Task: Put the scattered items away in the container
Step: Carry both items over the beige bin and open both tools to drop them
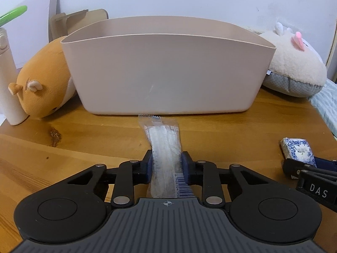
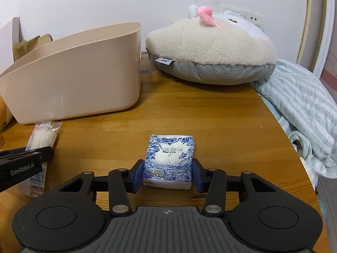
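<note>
A beige plastic bin [image 1: 164, 71] stands on the wooden table; it also shows at the left of the right wrist view [image 2: 73, 80]. My left gripper [image 1: 166, 164] is shut on a clear plastic packet [image 1: 164, 139] that lies in front of the bin, its far end near the bin's base. The packet also shows in the right wrist view [image 2: 43, 137]. My right gripper [image 2: 167, 174] is shut on a blue-and-white tissue pack [image 2: 169, 158] resting on the table. The pack also shows in the left wrist view [image 1: 297, 149].
An orange plush toy [image 1: 42, 84] lies left of the bin beside a white bottle [image 1: 8, 88]. A cream plush slipper [image 2: 210, 50] lies right of the bin. A striped blue cloth [image 2: 299, 109] hangs past the table's [image 2: 210, 109] right edge. Cardboard [image 1: 69, 21] stands behind.
</note>
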{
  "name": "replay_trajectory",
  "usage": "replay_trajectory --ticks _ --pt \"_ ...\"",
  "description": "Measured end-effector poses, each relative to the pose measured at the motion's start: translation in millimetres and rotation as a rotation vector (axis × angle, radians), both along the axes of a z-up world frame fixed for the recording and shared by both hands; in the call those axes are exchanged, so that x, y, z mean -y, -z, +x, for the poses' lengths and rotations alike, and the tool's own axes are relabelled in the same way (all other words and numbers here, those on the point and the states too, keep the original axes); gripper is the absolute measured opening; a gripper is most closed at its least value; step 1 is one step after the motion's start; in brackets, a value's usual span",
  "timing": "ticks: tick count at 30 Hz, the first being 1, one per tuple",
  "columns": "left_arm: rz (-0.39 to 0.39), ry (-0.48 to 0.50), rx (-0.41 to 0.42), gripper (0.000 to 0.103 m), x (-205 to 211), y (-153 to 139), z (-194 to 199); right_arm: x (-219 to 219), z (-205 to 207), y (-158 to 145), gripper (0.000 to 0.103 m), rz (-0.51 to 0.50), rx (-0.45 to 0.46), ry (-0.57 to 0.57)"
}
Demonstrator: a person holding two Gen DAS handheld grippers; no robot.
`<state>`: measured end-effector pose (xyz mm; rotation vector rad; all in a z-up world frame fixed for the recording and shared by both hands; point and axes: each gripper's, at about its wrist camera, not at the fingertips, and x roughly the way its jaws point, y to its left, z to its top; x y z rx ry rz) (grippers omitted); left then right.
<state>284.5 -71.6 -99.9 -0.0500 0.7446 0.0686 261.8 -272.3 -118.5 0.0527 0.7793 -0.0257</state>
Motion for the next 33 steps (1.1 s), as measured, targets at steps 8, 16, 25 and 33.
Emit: replay_trajectory --ticks 8,16,25,33 --pt "-0.026 -0.011 0.004 0.026 -12 -7 -16 1 -23 -23 0.044 0.004 0.059 -0.006" --pt "-0.047 0.000 0.065 0.026 -21 -33 -39 -5 -47 -54 0.044 0.016 0.130 -0.049" --pt "-0.069 0.008 0.173 0.026 -28 -78 -56 -19 -56 -92 0.044 0.022 0.221 -0.092" --pt "-0.066 -0.007 0.255 0.026 -32 -115 -40 -36 -38 -137 0.044 0.036 0.316 -0.148"
